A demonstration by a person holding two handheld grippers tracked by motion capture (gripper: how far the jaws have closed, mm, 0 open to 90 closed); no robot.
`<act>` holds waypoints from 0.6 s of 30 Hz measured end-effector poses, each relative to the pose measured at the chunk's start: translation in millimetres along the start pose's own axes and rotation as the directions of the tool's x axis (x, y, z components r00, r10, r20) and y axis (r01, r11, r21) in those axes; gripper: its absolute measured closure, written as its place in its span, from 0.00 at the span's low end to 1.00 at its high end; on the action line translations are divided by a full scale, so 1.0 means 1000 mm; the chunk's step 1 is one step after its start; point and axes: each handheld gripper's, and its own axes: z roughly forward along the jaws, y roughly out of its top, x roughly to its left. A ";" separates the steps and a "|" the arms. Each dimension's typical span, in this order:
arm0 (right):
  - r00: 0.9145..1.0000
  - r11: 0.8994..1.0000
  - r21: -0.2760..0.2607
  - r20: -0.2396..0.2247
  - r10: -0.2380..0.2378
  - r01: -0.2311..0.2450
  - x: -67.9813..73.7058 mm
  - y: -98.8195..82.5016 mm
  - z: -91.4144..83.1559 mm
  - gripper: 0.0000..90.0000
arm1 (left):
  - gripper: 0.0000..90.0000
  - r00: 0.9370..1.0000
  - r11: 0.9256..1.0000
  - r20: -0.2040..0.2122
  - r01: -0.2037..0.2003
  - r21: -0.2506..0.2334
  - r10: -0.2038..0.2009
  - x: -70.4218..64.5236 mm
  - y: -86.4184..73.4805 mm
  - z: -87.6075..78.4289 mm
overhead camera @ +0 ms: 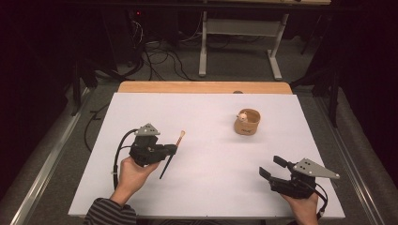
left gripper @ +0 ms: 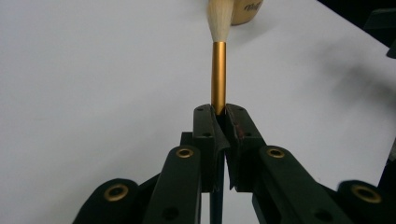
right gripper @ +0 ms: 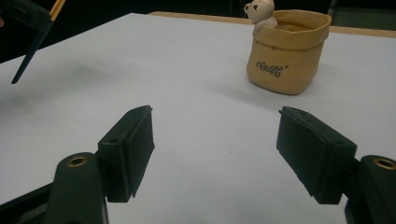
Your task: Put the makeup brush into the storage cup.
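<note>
A brush [overhead camera: 172, 153] with a gold ferrule, pale bristles and a dark handle is clamped in my left gripper [overhead camera: 171, 149], lifted off the white table at the left. In the left gripper view the jaws are shut on the brush [left gripper: 218, 74], whose bristle tip points toward the tan pot [left gripper: 246, 11]. That tan pot [overhead camera: 247, 122], with a small bear figure [overhead camera: 242, 116] on its rim, stands at the table's middle right. My right gripper [overhead camera: 271, 166] rests low at the front right, open with nothing between its fingers. Ahead of it stands the pot [right gripper: 287, 51].
The white table top [overhead camera: 206, 164] has a wooden strip [overhead camera: 204, 87] along its far edge. Beyond it are a white desk frame [overhead camera: 241, 33] and cables on the floor. Metal rails run along both sides of the table.
</note>
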 end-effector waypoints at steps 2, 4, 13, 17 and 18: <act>1.000 1.000 0.008 -0.005 0.000 0.000 0.000 0.001 0.001 0.33 | 0.93 0.999 0.997 -0.002 -0.042 -0.062 0.042 -0.003 -0.003 -0.004; 1.000 1.000 0.010 -0.006 0.001 -0.001 0.001 0.001 0.001 0.33 | 0.93 0.999 0.996 -0.005 -0.050 -0.075 0.050 -0.004 -0.004 -0.004; 1.000 1.000 0.007 -0.018 -0.002 0.002 0.004 0.003 0.003 0.36 | 0.93 0.995 0.987 0.009 -0.095 -0.132 0.097 -0.011 -0.010 -0.011; 1.000 1.000 0.000 -0.027 -0.016 0.016 0.005 0.004 0.002 0.40 | 0.93 0.995 0.981 0.029 -0.088 -0.175 0.094 -0.011 -0.016 -0.012; 0.999 1.000 0.001 -0.038 -0.009 0.009 0.005 0.005 0.002 0.40 | 0.93 0.995 0.979 0.034 -0.085 -0.186 0.093 -0.011 -0.018 -0.012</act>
